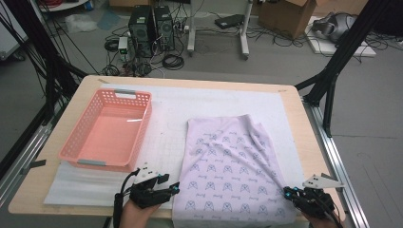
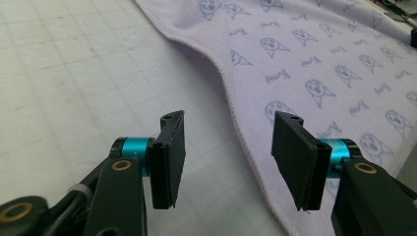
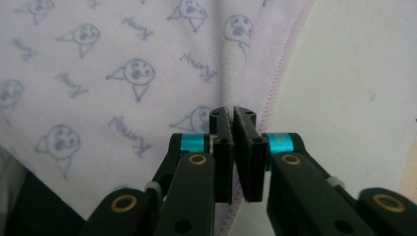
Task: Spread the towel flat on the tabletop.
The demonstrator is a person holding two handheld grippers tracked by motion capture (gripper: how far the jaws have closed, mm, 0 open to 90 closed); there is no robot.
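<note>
From the high view, my left gripper (image 1: 175, 188) sat at the near edge of the tabletop (image 1: 304, 137), just left of the lilac printed cloth (image 1: 228, 166), with my right gripper (image 1: 287, 192) at the cloth's near right corner. A pink basket (image 1: 107, 128) stood beyond my left gripper on the white padded mat (image 1: 166, 142). Past the tabletop lay a grey floor with computer towers (image 1: 152, 31), cables and a cardboard box (image 1: 290, 14).

In the left gripper view, my jaws stood apart above the cloth's (image 2: 314, 59) hemmed edge, holding nothing.

In the right gripper view, my jaws were clamped on the cloth (image 3: 123, 73) beside its hem.
</note>
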